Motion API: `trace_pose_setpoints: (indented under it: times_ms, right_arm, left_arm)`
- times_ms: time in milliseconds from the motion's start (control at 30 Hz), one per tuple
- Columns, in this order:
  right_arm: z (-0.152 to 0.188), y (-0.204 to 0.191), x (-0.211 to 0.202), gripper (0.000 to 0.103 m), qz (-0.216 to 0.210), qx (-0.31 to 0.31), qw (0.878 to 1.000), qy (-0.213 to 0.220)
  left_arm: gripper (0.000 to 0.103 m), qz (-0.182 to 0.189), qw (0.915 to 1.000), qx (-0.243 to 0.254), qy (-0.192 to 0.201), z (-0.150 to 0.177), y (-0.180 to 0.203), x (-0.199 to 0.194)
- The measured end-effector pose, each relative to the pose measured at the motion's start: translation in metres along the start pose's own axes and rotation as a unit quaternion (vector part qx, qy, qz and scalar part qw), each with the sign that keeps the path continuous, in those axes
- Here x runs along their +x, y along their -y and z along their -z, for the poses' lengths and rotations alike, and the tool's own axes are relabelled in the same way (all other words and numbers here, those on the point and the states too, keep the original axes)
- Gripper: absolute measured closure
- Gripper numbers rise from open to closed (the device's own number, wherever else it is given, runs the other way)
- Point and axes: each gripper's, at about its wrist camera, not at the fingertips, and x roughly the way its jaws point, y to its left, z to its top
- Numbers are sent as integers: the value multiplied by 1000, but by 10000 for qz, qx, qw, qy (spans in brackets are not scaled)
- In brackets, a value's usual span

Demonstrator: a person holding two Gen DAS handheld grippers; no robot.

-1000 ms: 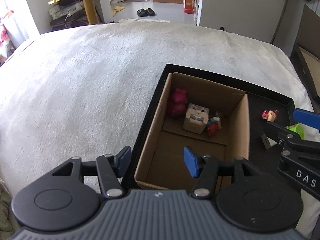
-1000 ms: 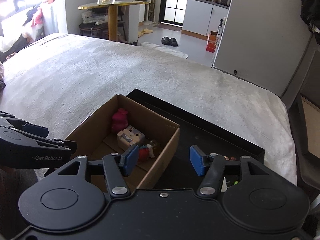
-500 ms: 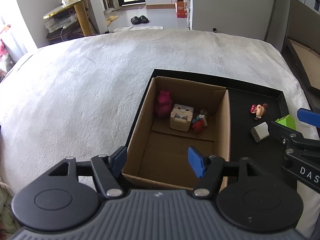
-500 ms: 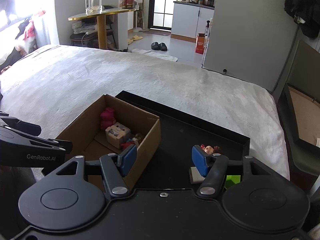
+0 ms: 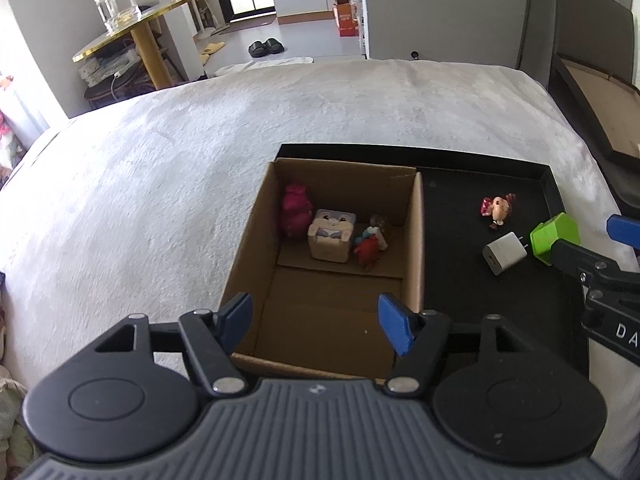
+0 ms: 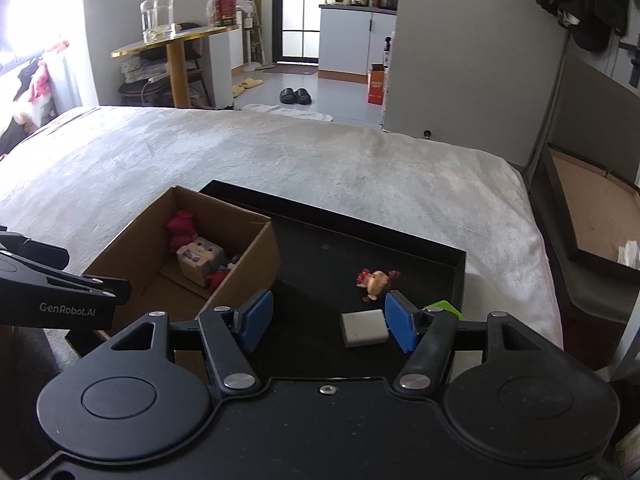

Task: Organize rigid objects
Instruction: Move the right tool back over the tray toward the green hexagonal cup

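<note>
right hand-held gripper (image 6: 329, 325) held above the near part of a black tray (image 6: 460, 276) that lies on the bed (image 6: 280, 160); its blue pads stand wide apart and hold nothing. the white charger plug (image 6: 365, 328) lies flat on the tray floor just inside the right-hand pad, so it sits right of the gripper's centre line and a little ahead; a grasp, by this view, calls for a small shift to the right and a descent. in the left wrist view the plug's (image 5: 504, 253) long axis runs diagonally, its prongs pointing toward the green block (image 5: 555, 240), which lies just beside it; whether prongs and block touch cannot be told. a small doll figurine (image 6: 376, 282) lies farther off on the tray, apart from both.

left hand-held gripper (image 5: 316, 320) held over the near end of the cardboard box (image 5: 416, 240), equally wide open and empty. the box stands in the left part of the tray and already contains a magenta figure (image 5: 295, 211), a cube-shaped toy (image 5: 331, 236) and a small red figurine (image 5: 370, 246), grouped at its far end.

the right gripper is the nearer to all three loose objects; the box lies to its left.
</note>
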Motion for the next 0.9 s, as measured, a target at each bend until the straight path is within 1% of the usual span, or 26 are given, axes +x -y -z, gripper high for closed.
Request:
trace_pose_setpoints:
  times_ms: [167,633,900]
  right_arm:
    - [7,15,2,38,38,151,9999,-10]
    - [22,59,18,34,71,544,9985,-74]
    - [28,76,32,32,50,642,9978,-152]
  left_arm:
    - [34,-61,9999,152,22,-3,15,1]
    - [33,-235,9979,608,55,-15,57,14]
    - [33,-324,9960,834,32,-22,74,25]
